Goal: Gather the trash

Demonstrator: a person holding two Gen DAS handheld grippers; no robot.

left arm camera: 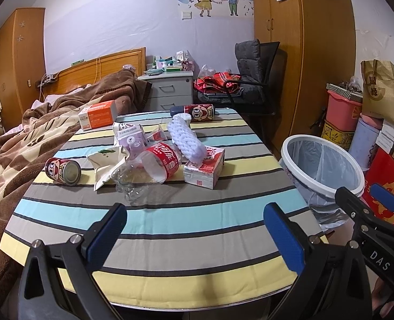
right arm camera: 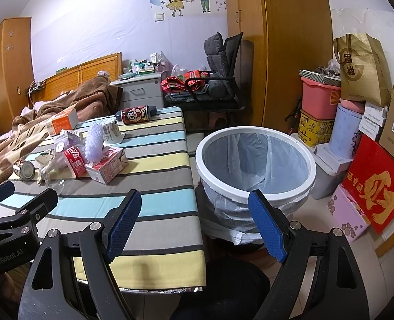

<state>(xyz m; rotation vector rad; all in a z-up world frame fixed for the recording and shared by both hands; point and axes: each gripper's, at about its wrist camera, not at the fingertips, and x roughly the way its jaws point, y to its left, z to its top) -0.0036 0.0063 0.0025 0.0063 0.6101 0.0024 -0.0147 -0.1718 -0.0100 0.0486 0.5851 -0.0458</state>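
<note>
Trash lies in a heap on the striped table [left arm camera: 170, 221]: a crushed clear cola bottle [left arm camera: 149, 168], a red drink carton [left arm camera: 203, 169], a white knobbly roll [left arm camera: 187, 140], a torn paper bag [left arm camera: 106, 164], a small can [left arm camera: 63, 170] on its side and a red canister [left arm camera: 194, 112] at the far end. A white bin [right arm camera: 255, 165] with a clear liner stands to the right of the table. My left gripper [left arm camera: 194, 229] is open and empty above the table's near end. My right gripper [right arm camera: 197, 224] is open and empty between the table edge and the bin.
An orange box [left arm camera: 98, 114] and a purple carton [left arm camera: 130, 137] also lie on the table. A bed with a brown blanket [left arm camera: 23, 138] borders the table's left. A chair [left arm camera: 250, 80], a drawer unit [left arm camera: 170, 90] and stacked boxes [right arm camera: 357, 133] stand behind and to the right.
</note>
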